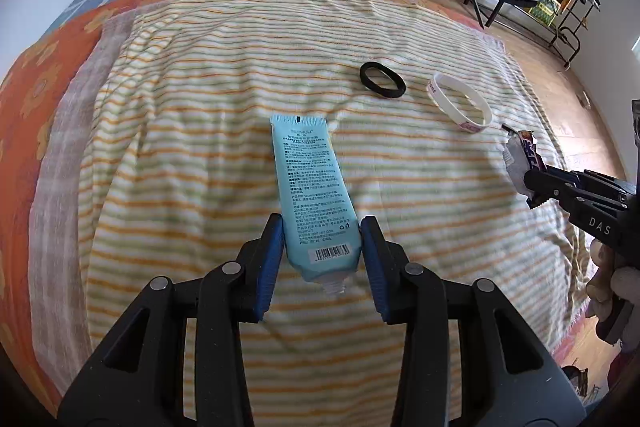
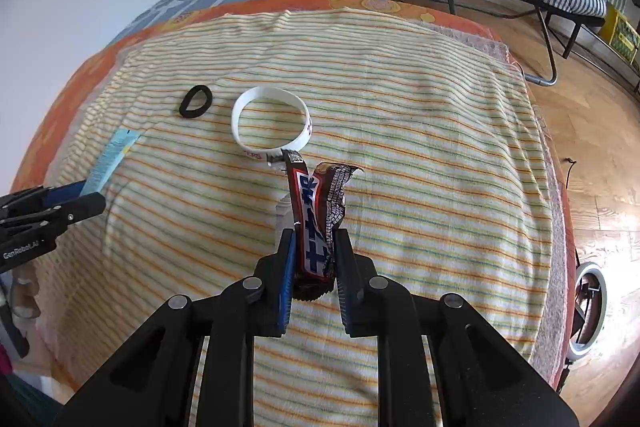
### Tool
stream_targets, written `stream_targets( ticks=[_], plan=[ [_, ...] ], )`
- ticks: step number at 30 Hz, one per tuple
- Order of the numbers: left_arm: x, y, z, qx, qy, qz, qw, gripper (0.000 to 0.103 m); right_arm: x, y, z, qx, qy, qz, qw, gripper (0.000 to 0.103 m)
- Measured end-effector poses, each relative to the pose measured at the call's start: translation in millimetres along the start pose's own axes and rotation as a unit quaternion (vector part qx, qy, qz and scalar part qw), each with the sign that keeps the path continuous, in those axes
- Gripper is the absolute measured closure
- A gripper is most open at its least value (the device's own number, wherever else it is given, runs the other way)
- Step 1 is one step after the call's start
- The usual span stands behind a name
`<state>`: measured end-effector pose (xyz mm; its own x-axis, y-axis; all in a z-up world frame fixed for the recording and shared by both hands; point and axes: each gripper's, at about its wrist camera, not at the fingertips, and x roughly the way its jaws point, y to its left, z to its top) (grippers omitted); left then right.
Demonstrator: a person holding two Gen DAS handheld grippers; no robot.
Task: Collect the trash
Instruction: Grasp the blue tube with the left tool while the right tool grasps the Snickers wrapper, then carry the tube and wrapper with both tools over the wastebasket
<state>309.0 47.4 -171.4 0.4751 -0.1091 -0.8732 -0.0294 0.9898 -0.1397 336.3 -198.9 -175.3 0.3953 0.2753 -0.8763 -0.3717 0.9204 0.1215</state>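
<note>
Fingers of the left gripper (image 1: pixel 323 247) clamp a light blue tube (image 1: pixel 314 195), lifted over the striped blanket (image 1: pixel 200 147). The right gripper (image 2: pixel 315 259) pinches a crumpled candy wrapper (image 2: pixel 318 215). Beyond both tools, a white wristband (image 2: pixel 270 125) and black hair tie (image 2: pixel 194 101) lie on the blanket.

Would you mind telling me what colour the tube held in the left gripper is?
Light blue with dark print, seen best in the left wrist view: tube.
</note>
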Motion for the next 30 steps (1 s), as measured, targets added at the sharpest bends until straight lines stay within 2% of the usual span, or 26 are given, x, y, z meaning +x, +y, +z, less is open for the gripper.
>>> stream_targets(
  ticks=[5,6,8,12,13,14,16,17,18,21,24,25,27,28,30],
  plan=[
    [-26,-1,-12,0.004,-0.012,-0.007,0.9999,0.065,-23,8,-10,-0.009,-0.009,0.0,1.0,0.086],
    [-31,-2,-14,0.006,-0.015,-0.008,0.9998,0.074,-29,11,-13,-0.011,-0.012,0.001,1.0,0.086],
    [-38,-4,-19,0.013,-0.015,-0.007,0.9998,0.079,-37,16,-17,-0.015,-0.017,0.003,1.0,0.086],
    [-41,-3,-32,0.023,-0.012,-0.001,0.9997,0.079,-49,26,-28,-0.018,-0.019,0.013,1.0,0.086],
    [-37,-4,-34,0.029,0.003,0.001,0.9996,0.079,-51,28,-30,-0.021,-0.02,0.014,0.999,0.086],
    [-33,-3,-36,0.028,0.016,0.001,0.9995,0.077,-54,31,-33,-0.023,-0.021,0.014,0.999,0.086],
    [-27,1,-36,0.013,0.032,0.01,0.9994,0.062,-60,36,-36,-0.027,-0.024,0.019,0.999,0.086],
    [-27,4,-36,0.005,0.029,0.011,0.9995,0.049,-62,38,-37,-0.029,-0.026,0.021,0.999,0.086],
    [-26,7,-35,-0.005,0.026,0.005,0.9996,0.043,-65,41,-39,-0.032,-0.028,0.024,0.999,0.086],
    [-19,16,-26,-0.025,0.03,0.0,0.9992,0.043,-70,47,-41,-0.037,-0.032,0.03,0.998,0.086],
    [-8,16,-21,-0.016,0.037,0.024,0.9989,0.043,-71,52,-40,-0.043,-0.034,0.034,0.998,0.086],
    [-4,12,-20,-0.003,0.042,0.034,0.9986,0.044,-71,53,-40,-0.043,-0.034,0.036,0.998,0.086],
    [2,3,-21,0.031,0.05,0.057,0.9966,0.056,-71,54,-40,-0.044,-0.035,0.038,0.998,0.086],
    [3,-2,-22,0.049,0.049,0.064,0.9956,0.059,-71,54,-39,-0.044,-0.035,0.038,0.998,0.086],
    [0,-5,-22,0.055,0.05,0.058,0.9955,0.067,-74,54,-41,-0.045,-0.036,0.04,0.998,0.086]
  ],
)
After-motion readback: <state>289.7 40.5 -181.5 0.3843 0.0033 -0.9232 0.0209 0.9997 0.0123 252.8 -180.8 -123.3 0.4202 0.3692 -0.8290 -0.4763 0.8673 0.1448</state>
